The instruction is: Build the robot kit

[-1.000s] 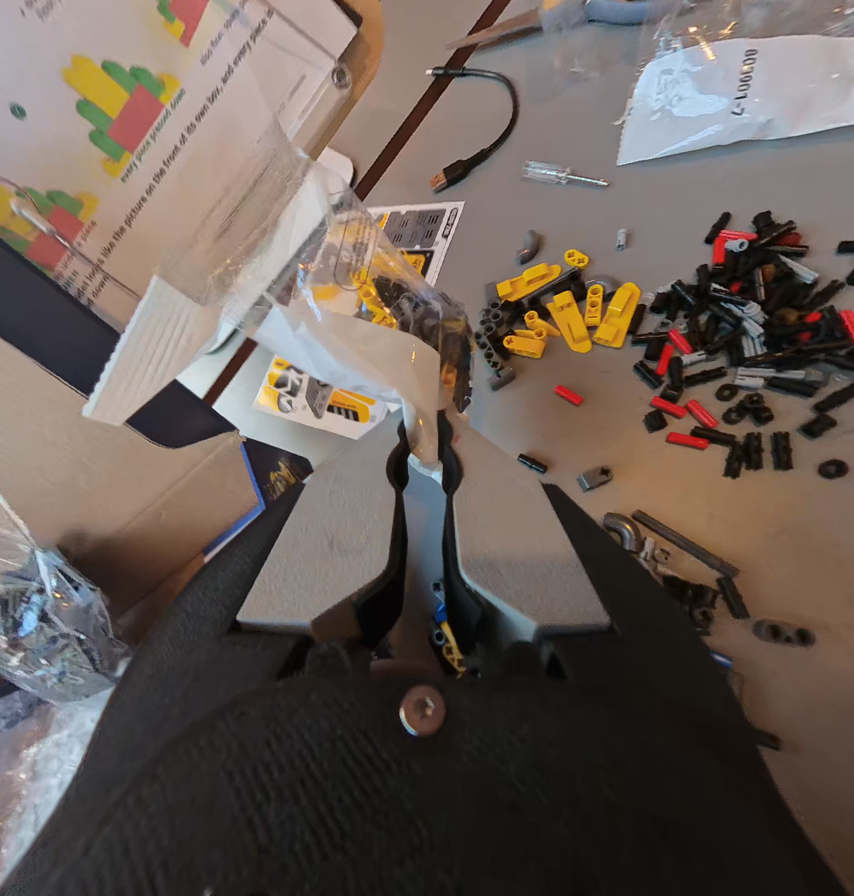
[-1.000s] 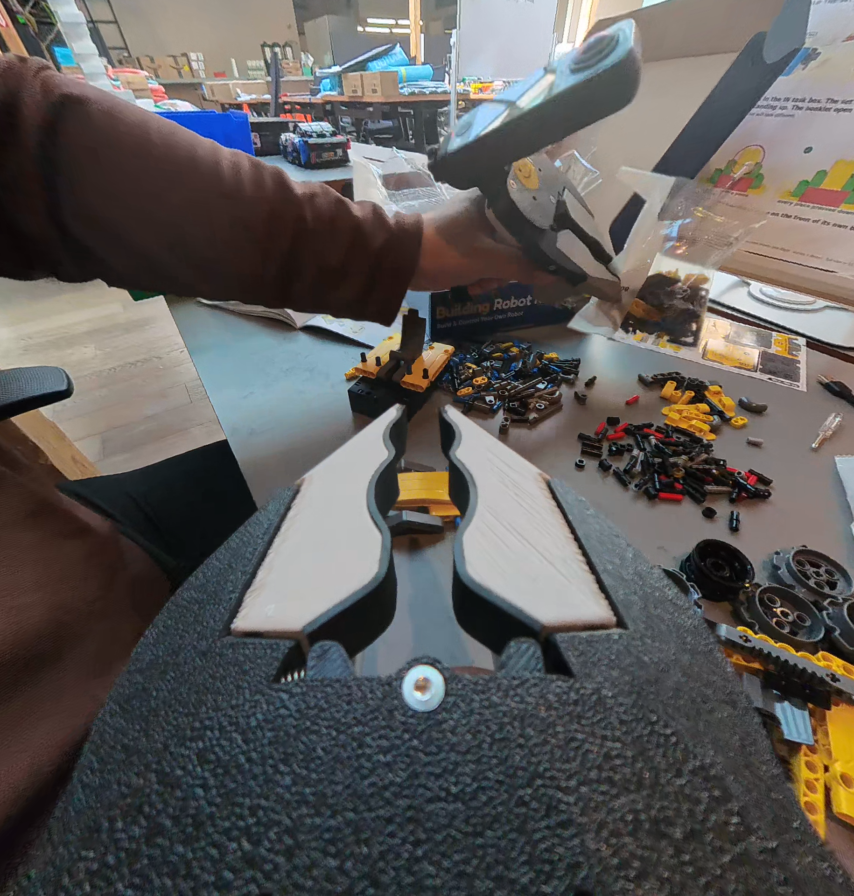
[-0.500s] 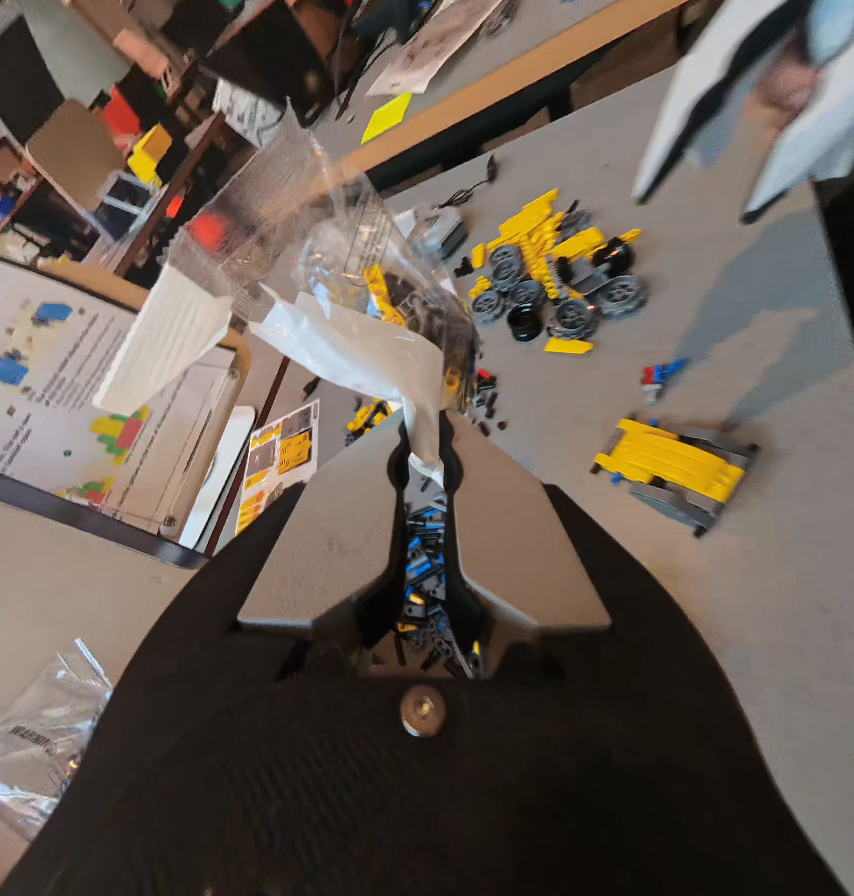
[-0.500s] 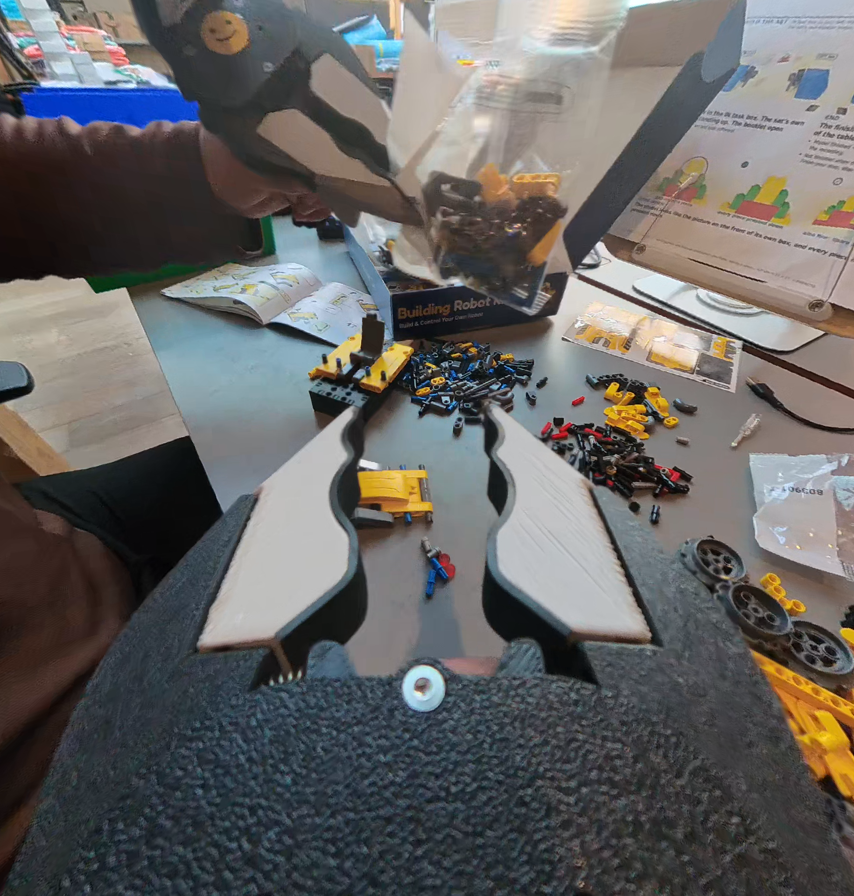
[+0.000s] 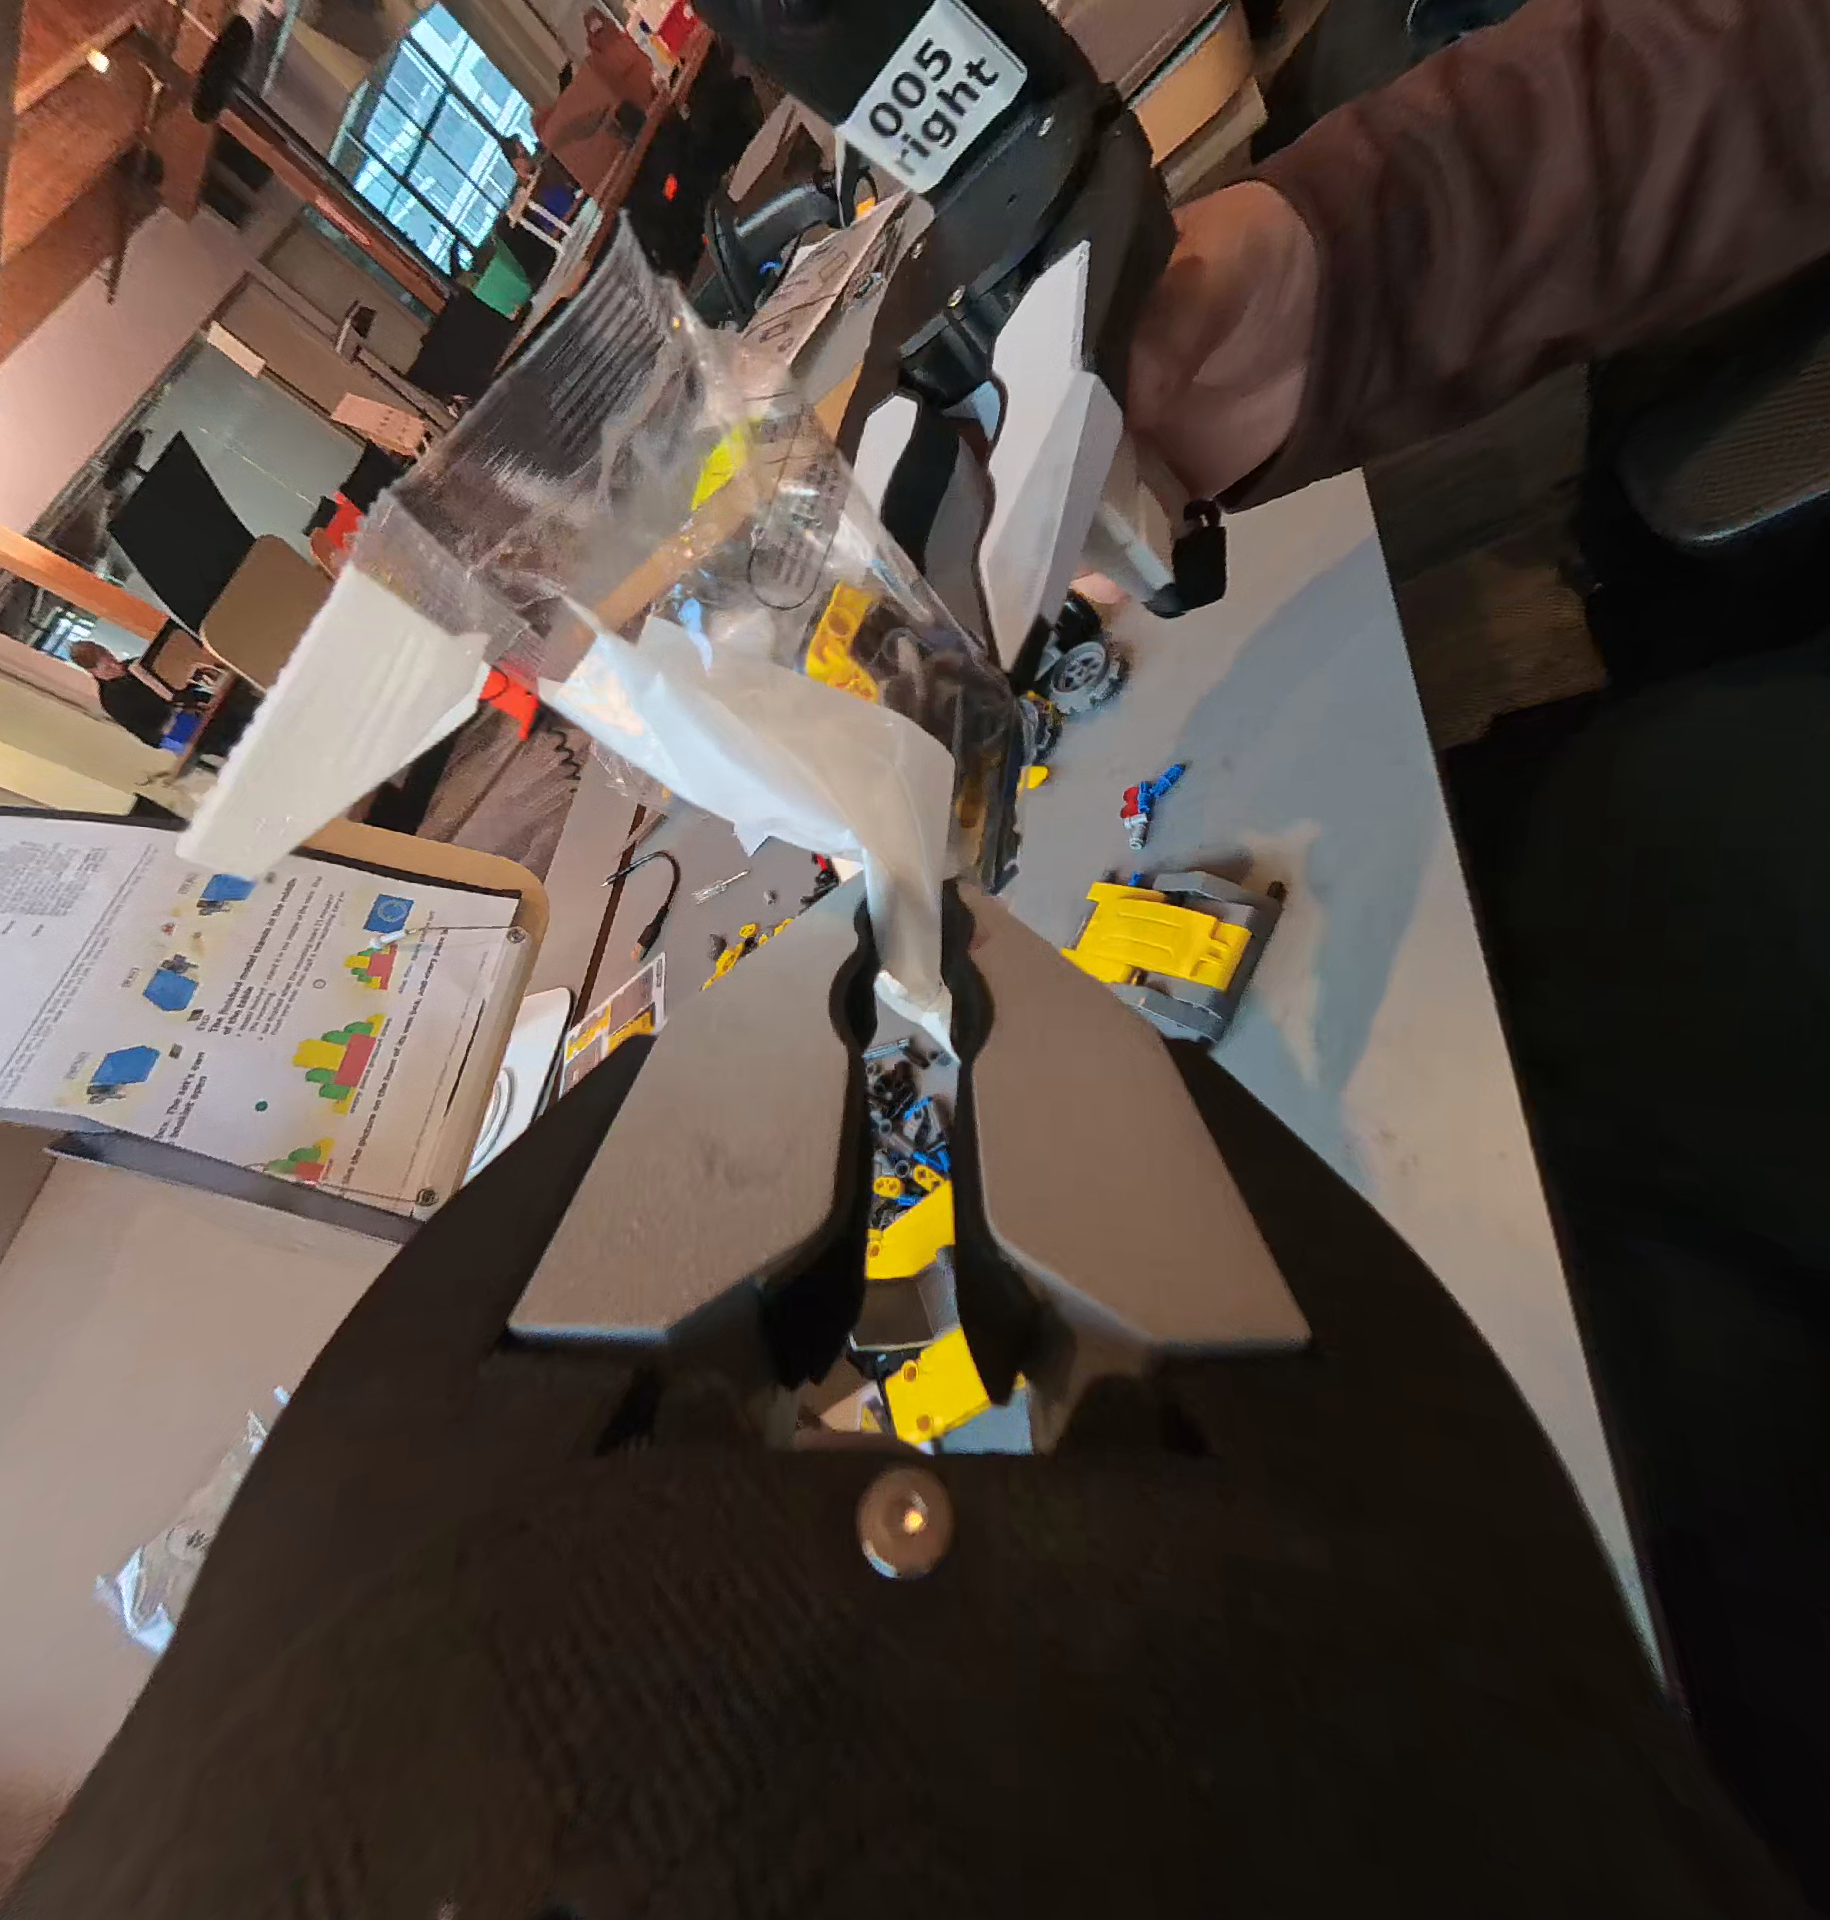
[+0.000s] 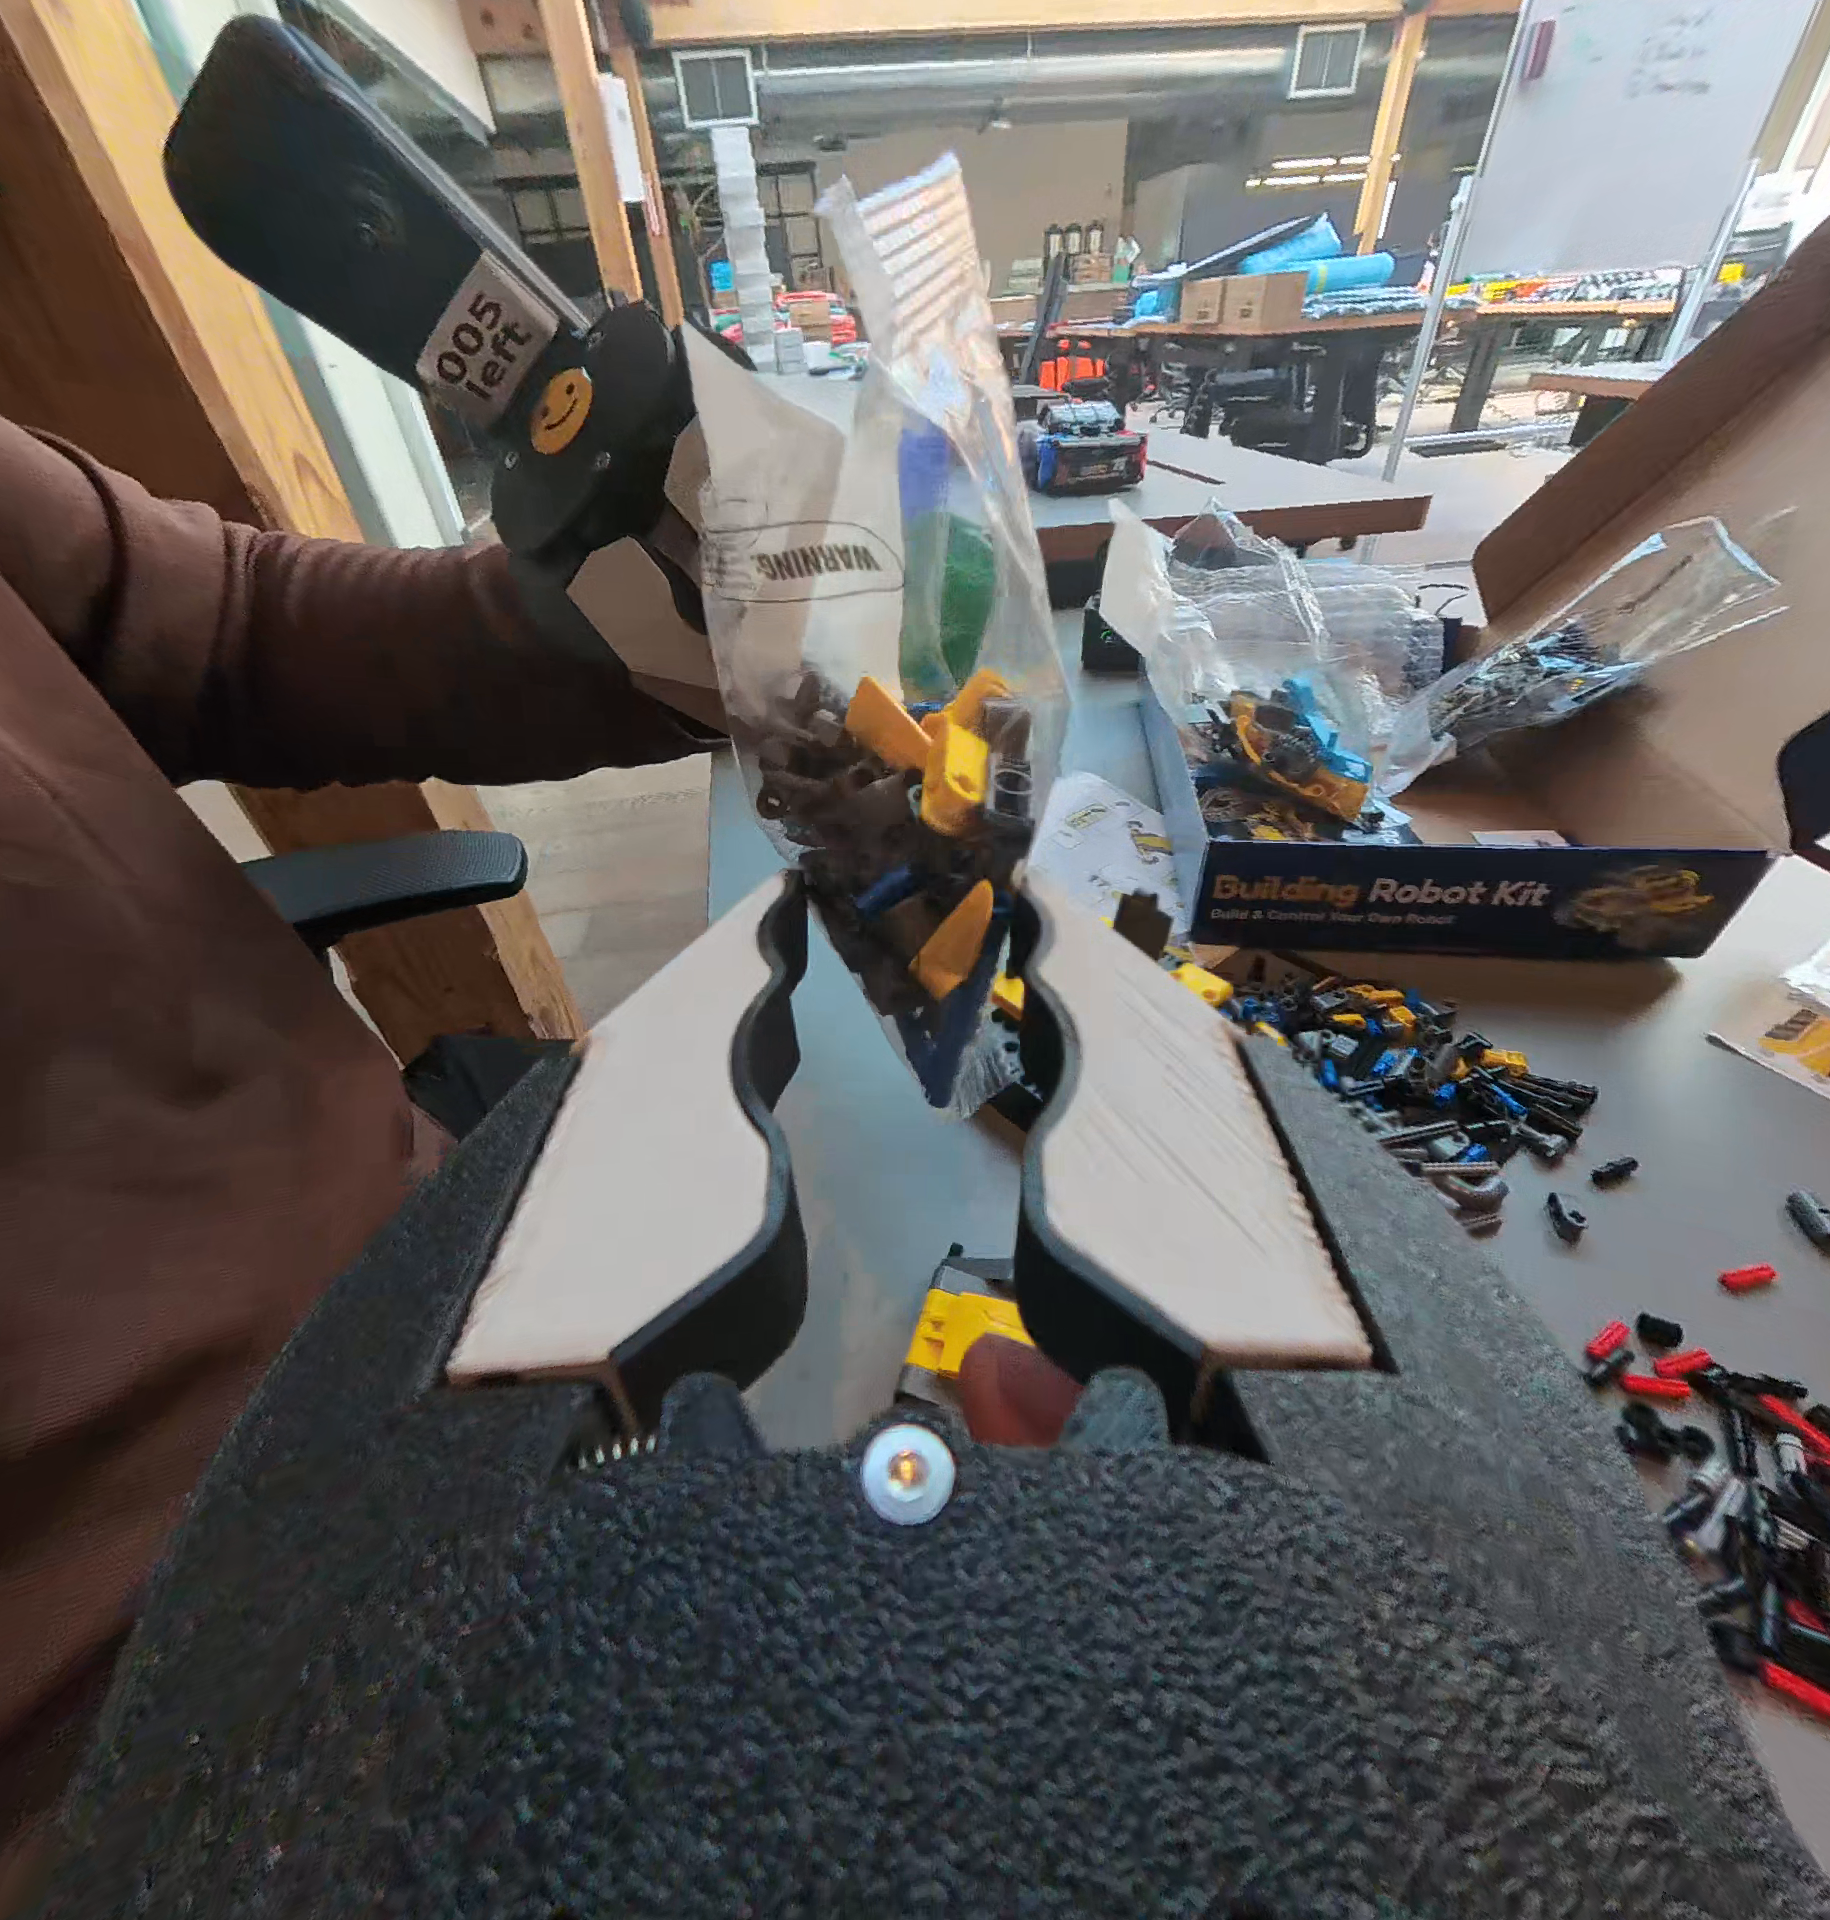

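Pinching a folded white corner of the clear plastic bag of black and yellow building pieces [image 6: 895, 769], the left gripper [image 5: 916, 940] has been swung up off the grey surface [image 5: 1337, 831] within the last second, and the bag now hangs between the two grippers. The right gripper [image 6: 906, 914] has been opened, its fingers apart on either side of the bag's lower end (contact cannot be confirmed). Below lie a yellow and grey assembly [image 5: 1165, 951] and loose small pieces [image 6: 1410, 1070]; the open cardboard kit box [image 6: 1462, 904] bounds the far side, and the surface edge runs close on the person's side.
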